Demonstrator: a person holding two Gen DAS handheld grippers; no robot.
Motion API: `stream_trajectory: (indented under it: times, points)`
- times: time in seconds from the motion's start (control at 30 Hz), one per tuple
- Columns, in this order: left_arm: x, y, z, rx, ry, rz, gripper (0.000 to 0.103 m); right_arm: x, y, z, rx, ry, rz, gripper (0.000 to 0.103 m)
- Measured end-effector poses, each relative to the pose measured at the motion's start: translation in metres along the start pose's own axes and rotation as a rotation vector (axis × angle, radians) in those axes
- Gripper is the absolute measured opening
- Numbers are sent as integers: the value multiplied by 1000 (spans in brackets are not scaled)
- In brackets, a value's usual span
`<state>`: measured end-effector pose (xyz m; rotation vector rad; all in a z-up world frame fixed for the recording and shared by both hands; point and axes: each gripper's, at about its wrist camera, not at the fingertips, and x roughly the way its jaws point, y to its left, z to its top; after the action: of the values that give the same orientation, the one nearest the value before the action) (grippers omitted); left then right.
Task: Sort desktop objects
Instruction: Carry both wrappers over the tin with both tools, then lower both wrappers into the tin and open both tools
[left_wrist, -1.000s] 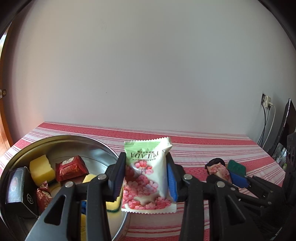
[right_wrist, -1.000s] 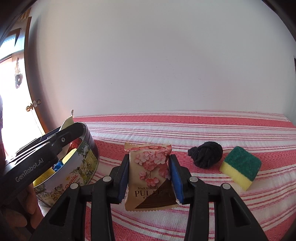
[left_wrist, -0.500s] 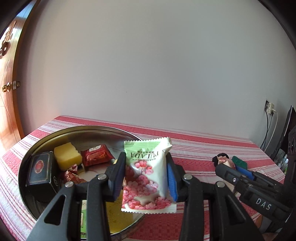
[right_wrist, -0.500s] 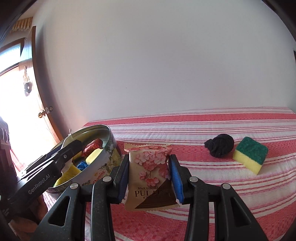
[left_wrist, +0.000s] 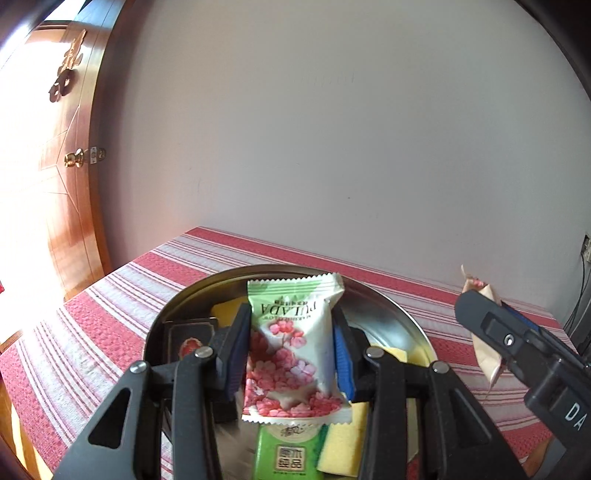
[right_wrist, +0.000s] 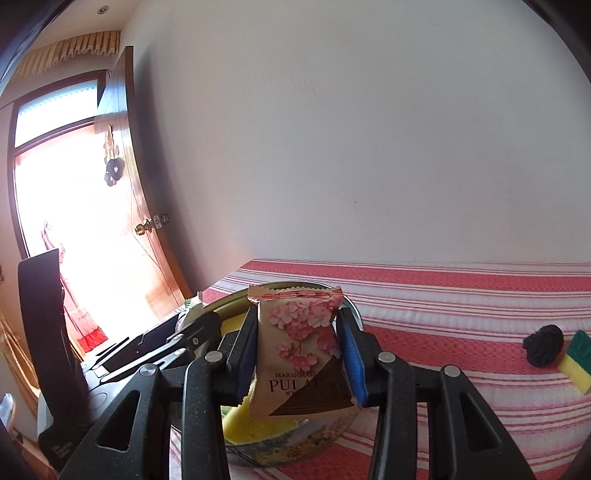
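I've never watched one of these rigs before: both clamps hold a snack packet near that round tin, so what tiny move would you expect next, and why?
Probably the left gripper opens to drop its green-and-white packet. In its own view the packet hangs right over the round tin, which already holds sponges and sweets. The right gripper, gripping the brown packet, sits by the tin's rim and would likely follow.

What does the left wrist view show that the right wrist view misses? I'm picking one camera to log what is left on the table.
Only the left wrist view: the green-and-white packet clamped in the left tool, and a green pack inside the tin.
Only the right wrist view: a black bundle and a green-yellow sponge lying on the striped cloth.
Both: the round tin, and the brown packet held by the right tool.
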<state>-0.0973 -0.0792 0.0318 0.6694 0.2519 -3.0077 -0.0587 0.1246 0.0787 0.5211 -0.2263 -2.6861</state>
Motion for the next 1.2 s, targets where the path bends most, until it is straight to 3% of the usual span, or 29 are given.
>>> stream_trajectory:
  times: [0.2, 0.4, 0.6, 0.87, 0.97, 1.13, 1.2]
  points:
    - [17, 16, 10, -13, 33, 82, 40, 29, 29, 12, -74, -21, -20, 45]
    - [34, 15, 11, 12, 75, 145, 40, 53, 34, 24, -62, -15, -46, 45]
    - [44, 13, 9, 26, 111, 168, 40, 77, 34, 30, -63, 10, -101, 45]
    - [50, 7, 9, 36, 140, 180, 40, 103, 20, 37, 2, 86, -99, 45]
    - [53, 7, 9, 39, 150, 201, 48, 104, 16, 37, 6, 89, -62, 47]
    - [42, 9, 11, 16, 92, 224, 92, 89, 10, 33, 40, 38, -13, 57]
    - [38, 7, 11, 16, 67, 234, 97, 78, 7, 32, 47, 3, -8, 62]
